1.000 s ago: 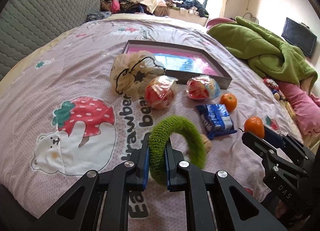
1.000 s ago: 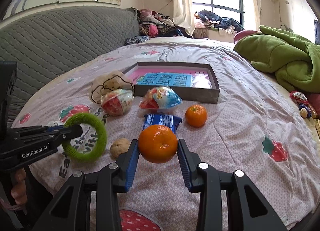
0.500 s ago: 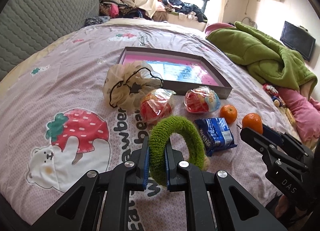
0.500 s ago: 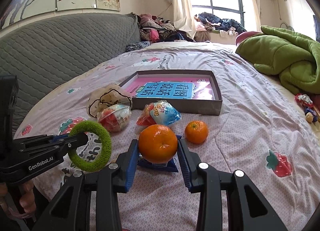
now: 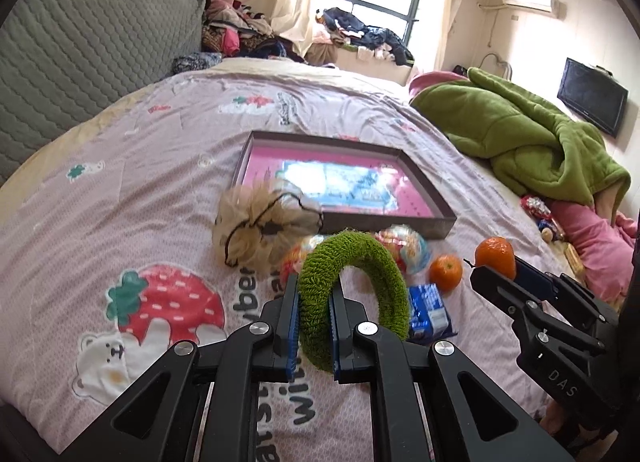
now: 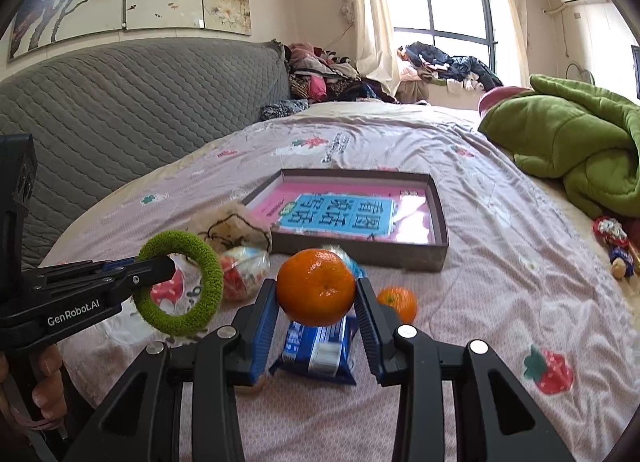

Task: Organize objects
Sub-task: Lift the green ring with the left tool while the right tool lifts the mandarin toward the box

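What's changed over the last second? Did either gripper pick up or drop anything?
Nothing was picked up or dropped. Both grippers rose and moved toward the shallow box: the items on the bed now sit lower under them. The left gripper still clamps the green ring and the right gripper still holds the orange. The other orange, snack packs and blue packet lie as before.

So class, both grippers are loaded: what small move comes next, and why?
Probably carry both forward over the shallow pink-lined box: the left gripper is shut on the fuzzy green ring, the right gripper on the round orange tangerine, short of it.
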Available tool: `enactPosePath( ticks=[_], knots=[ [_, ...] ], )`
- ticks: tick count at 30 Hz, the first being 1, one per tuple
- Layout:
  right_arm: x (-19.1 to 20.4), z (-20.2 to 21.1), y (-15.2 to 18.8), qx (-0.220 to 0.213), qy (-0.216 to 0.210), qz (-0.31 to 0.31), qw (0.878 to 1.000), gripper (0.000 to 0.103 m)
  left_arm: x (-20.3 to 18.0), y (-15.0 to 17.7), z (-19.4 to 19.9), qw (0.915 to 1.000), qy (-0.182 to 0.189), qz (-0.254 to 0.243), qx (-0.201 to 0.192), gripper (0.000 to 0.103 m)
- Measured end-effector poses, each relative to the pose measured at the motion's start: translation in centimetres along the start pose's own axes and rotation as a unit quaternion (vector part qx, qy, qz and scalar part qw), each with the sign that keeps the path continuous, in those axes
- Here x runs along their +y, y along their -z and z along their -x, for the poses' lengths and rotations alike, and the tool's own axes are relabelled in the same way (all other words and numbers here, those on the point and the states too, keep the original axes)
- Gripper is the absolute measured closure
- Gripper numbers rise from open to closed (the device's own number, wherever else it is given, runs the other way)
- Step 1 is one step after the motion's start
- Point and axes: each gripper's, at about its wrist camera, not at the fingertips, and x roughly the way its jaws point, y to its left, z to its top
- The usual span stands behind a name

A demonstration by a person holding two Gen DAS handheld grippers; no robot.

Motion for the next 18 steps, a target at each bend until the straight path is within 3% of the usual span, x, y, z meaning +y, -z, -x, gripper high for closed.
enactPosePath(
  ticks=[18],
  knots=[
    [-1.2,-3.1,-5.0,-0.035,0.004,0.024,0.999,0.064,0.1,-5.1,-2.2,0.9994,-0.004,0.002,-0.033,0.091]
  ],
)
